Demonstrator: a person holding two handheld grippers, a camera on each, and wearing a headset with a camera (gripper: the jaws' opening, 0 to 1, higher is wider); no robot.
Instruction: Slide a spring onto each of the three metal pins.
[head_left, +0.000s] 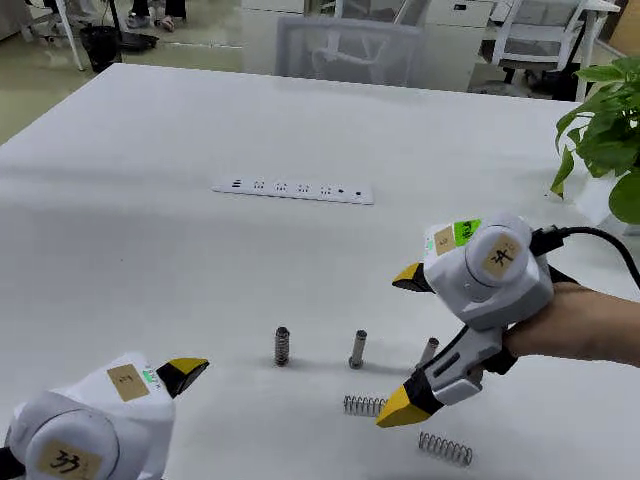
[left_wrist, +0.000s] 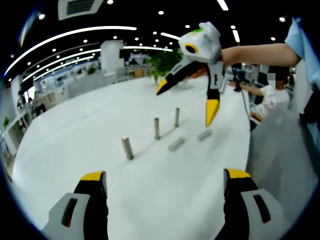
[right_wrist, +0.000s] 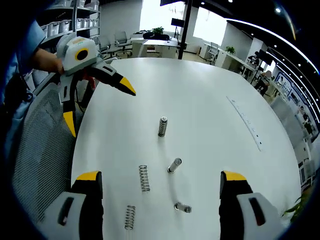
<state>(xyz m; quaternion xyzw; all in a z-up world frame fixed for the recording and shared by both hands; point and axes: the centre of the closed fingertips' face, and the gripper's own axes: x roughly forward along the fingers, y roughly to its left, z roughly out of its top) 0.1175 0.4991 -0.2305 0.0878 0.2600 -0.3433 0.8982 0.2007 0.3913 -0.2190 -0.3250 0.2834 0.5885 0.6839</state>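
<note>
Spring one (head_left: 364, 405) and spring two (head_left: 445, 448) look light and squishy, and could roll. Pinch one softly round its middle. They are thin grey wire coils, lying flat near the worktop's (head_left: 150, 150) front edge, beside the bare middle pin (head_left: 358, 349) and right pin (head_left: 428, 352). The left pin (head_left: 282, 346) has one on. The right gripper (head_left: 398, 346) hangs above, claws spread wide. The left gripper (right_wrist: 100, 109) is spread wide too.

— What sort of place is this?
— An open-plan office. A mesh chair (head_left: 345, 50) stands at the far edge of the big white worktop (head_left: 150, 220). A power strip (head_left: 292, 189) lies near the worktop's middle, and a potted plant (head_left: 605, 130) sits at its right edge.
— And beyond it?
— More desks (right_wrist: 160, 47), storage shelves (right_wrist: 75, 15) and rows of ceiling downlights (left_wrist: 161, 12).
</note>
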